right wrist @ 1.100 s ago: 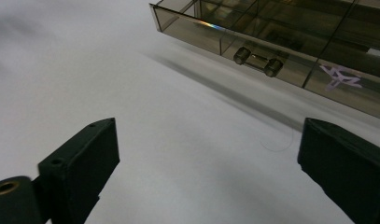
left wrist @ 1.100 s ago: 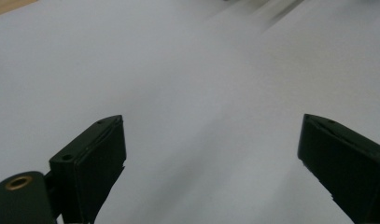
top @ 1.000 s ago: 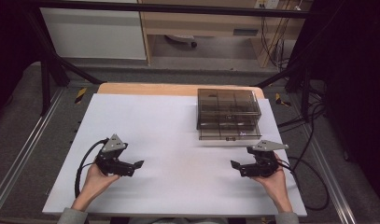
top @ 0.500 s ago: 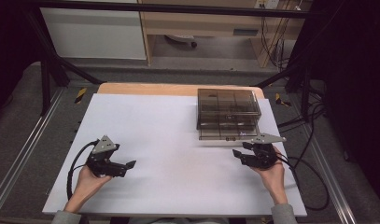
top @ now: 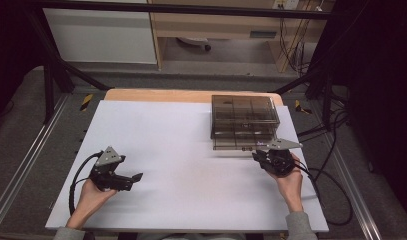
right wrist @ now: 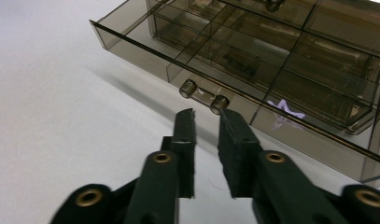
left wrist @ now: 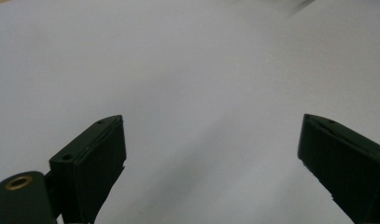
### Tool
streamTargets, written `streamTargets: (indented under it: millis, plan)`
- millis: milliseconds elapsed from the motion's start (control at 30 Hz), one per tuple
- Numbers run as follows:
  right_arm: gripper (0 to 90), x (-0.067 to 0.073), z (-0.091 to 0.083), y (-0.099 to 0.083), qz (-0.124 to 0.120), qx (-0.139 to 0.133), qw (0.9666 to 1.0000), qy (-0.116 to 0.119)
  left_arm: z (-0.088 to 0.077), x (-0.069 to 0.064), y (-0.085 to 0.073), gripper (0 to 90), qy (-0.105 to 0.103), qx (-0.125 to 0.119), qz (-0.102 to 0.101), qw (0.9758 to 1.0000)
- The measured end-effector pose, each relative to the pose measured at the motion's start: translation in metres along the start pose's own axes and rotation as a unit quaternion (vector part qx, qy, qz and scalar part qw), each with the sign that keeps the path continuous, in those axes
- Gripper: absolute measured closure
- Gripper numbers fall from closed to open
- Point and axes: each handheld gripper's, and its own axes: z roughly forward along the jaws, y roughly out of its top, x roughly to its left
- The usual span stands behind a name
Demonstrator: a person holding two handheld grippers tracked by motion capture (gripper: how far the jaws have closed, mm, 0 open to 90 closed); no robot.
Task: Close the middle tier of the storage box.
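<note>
On the white surface (top: 191, 150), the right hand-held gripper (right wrist: 207, 116), narrowly parted, nears the drawer handle (right wrist: 202, 95); it may slip off. The left hand-held gripper (left wrist: 211, 154) is spread wide, empty.

A white tabletop (top: 191, 150) is carrying the scene, with a strip of bare wood (top: 156, 95) showing along its far edge. A smoky translucent drawer organizer (top: 243, 120) is sitting directly on the far right part of the surface (its lowest drawer (right wrist: 234, 60) is standing pulled out a little toward the near side). A small 2-post handle (right wrist: 202, 95) is projecting from that drawer's front, just above the white surface.
</note>
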Motion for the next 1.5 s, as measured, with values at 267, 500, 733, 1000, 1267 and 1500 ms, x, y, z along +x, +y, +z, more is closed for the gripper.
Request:
streamTargets:
  millis: [267,500,733,1000,1267,1500]
  plan:
    - [90.0,-0.004,0.003,-0.004,0.004,0.002,1.0,-0.001,0.0,0.002,-0.002,7.6,-0.001,0.002,-0.003,1.0]
    - [90.0,-0.005,0.005,-0.006,0.003,0.003,0.9999,-0.011,0.002,0.002,-0.003,7.6,-0.002,0.005,-0.002,1.0]
    - [90.0,-0.01,0.01,-0.008,0.011,0.008,0.9997,-0.021,0.004,0.002,-0.004,7.6,-0.003,0.008,-0.001,1.0]
    - [90.0,-0.011,0.018,-0.008,0.003,0.021,0.9993,-0.03,0.004,0.003,-0.004,7.6,-0.006,0.008,-0.004,0.9999]
    - [90.0,-0.012,0.024,-0.008,0.0,0.024,0.9992,-0.032,0.006,0.002,-0.004,7.6,-0.006,0.01,-0.002,0.9999]
    - [90.0,-0.013,0.029,-0.007,0.0,0.026,0.9991,-0.034,0.006,0.002,-0.004,7.6,-0.007,0.011,-0.002,0.9999]
